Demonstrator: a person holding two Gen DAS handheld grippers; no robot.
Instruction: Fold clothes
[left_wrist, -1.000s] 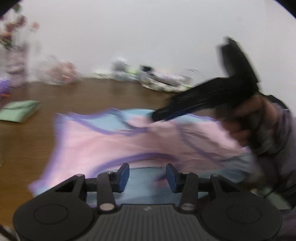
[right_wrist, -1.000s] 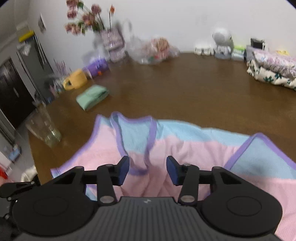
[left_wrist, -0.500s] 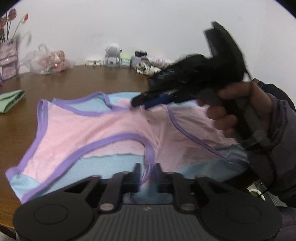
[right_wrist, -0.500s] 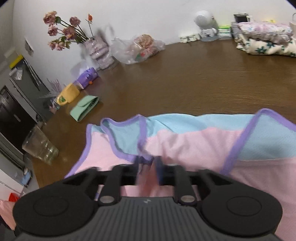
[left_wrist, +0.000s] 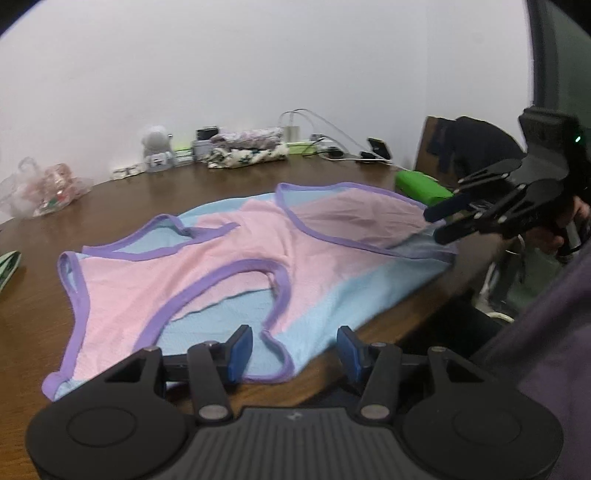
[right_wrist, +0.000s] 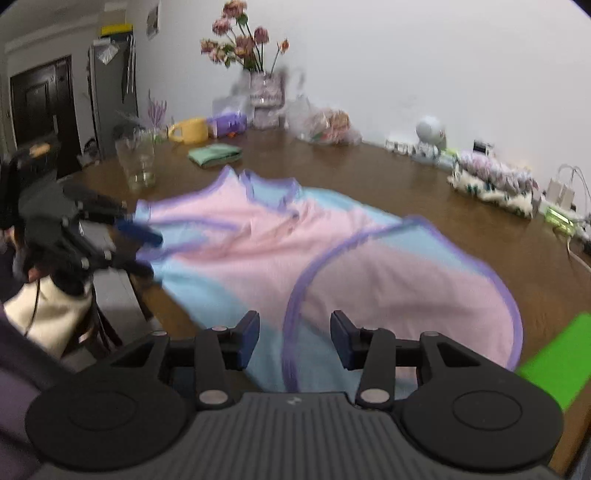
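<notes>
1. On the brown table (left_wrist: 155, 192) the pink-and-blue top (left_wrist: 229, 266) lies spread out, wrinkled, no fold made yet
2. Left gripper (left_wrist: 293, 349) sits low at the near hem; jaws opening, purple-trimmed edge between the pads but not pinched
3. Right gripper (right_wrist: 293, 341) hangs over the other end, jaws about half apart, nothing pressed; armhole trim shows in the gap
4. Step looks like regrasp before first fold; next: each side closes on an edge, then lifts together
</notes>
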